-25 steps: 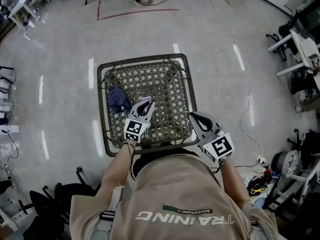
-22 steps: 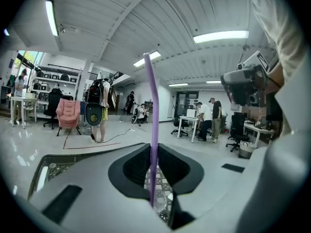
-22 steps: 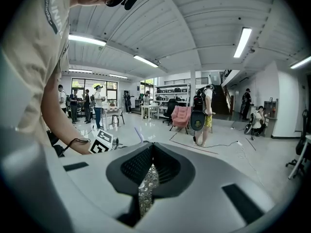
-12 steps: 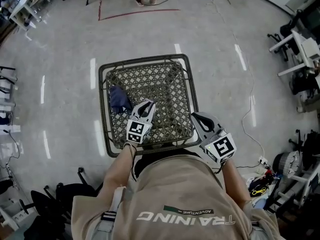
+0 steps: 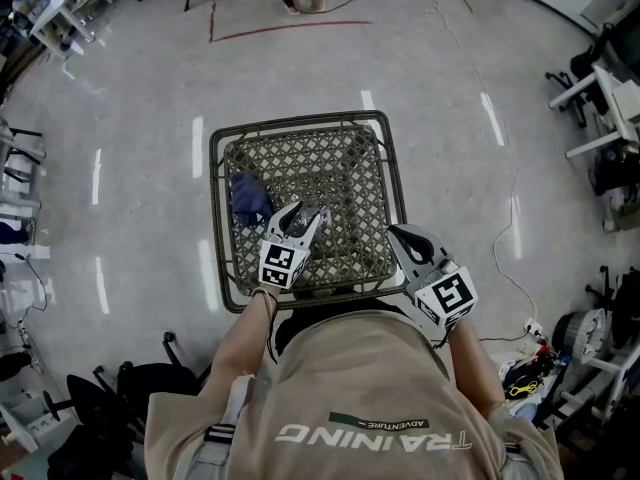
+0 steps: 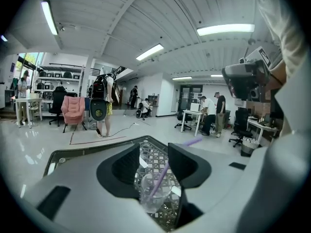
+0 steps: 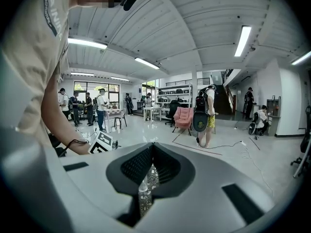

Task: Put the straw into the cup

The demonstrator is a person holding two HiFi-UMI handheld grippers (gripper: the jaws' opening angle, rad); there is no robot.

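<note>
At the left of the head view, just past the dark cloth (image 5: 248,196) on the wicker worktop (image 5: 340,168), your left gripper (image 5: 303,216) is opening its jaws around the clear cup (image 6: 155,198). It stands between them with the purple straw (image 6: 164,174) leaning inside, so back straight out without brushing either. Only the left gripper view shows cup and straw plainly; farther right, the right gripper (image 5: 402,236) hangs at the worktop's near edge, its own view showing jaws together.

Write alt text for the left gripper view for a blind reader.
A clear plastic cup with a purple straw leaning in it stands on a woven table between the opening jaws of the left gripper. Behind lies a bright open office with a pink chair and people standing.
</note>
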